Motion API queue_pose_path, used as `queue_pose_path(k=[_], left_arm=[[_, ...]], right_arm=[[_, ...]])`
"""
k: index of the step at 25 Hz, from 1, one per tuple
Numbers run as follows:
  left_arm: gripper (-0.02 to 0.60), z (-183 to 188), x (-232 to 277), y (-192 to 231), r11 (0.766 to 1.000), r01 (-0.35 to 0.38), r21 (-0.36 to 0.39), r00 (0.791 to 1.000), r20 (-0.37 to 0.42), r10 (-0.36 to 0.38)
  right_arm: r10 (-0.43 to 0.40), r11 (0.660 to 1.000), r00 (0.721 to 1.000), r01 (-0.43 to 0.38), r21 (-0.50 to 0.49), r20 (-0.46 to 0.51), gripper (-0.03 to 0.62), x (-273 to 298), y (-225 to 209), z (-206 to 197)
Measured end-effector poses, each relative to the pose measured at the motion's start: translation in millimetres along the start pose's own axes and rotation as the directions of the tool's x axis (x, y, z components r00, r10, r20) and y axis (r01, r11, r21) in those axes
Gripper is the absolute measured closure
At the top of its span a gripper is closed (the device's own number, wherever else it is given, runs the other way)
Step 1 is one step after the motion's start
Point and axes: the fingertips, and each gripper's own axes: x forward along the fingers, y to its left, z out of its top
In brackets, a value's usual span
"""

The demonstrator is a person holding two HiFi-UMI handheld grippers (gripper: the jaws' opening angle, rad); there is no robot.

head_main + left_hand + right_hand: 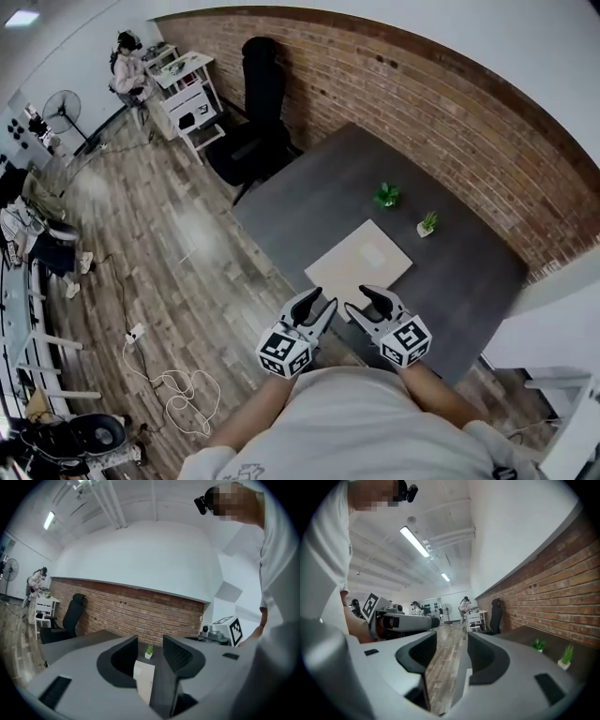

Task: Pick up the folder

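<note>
A flat beige folder (361,262) lies on the dark grey table (469,281), close to its near edge. Both grippers hover just short of that edge, side by side. My left gripper (317,302) is open and empty, and in its own view the folder (143,679) shows through the gap between the jaws of the left gripper (150,644). My right gripper (367,302) is also open and empty. Between the jaws of the right gripper (451,641) I see mostly wooden floor and the table's edge. Neither gripper touches the folder.
Two small potted plants (386,195) (427,224) stand on the table behind the folder. A brick wall (450,112) runs along the table's far side. A black office chair (253,131) sits at the left end. Cables (173,384) lie on the wooden floor.
</note>
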Motion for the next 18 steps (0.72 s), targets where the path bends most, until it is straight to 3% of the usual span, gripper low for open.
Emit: queue_pose_path(k=[7, 13, 18], left_arm=[[0.416, 10.1, 40.2, 38.5, 0.976, 0.215, -0.017, 0.974, -0.062, -0.216], [0.416, 16.1, 61.6, 55.2, 0.928, 0.372, -0.025, 0.923, -0.096, -0.373], [0.416, 28.2, 71.6, 74.0, 0.888, 0.460, -0.025, 0.882, -0.101, -0.460]], right_arm=[[-0.210, 0.977, 0.978, 0.210, 0.027, -0.003, 0.382, 26.5, -29.8, 4.4], [-0.322, 0.945, 0.947, 0.322, 0.051, -0.007, 0.384, 48.9, -43.1, 4.7], [-0.414, 0.909, 0.910, 0.413, 0.060, 0.001, 0.384, 64.1, -51.5, 13.6]])
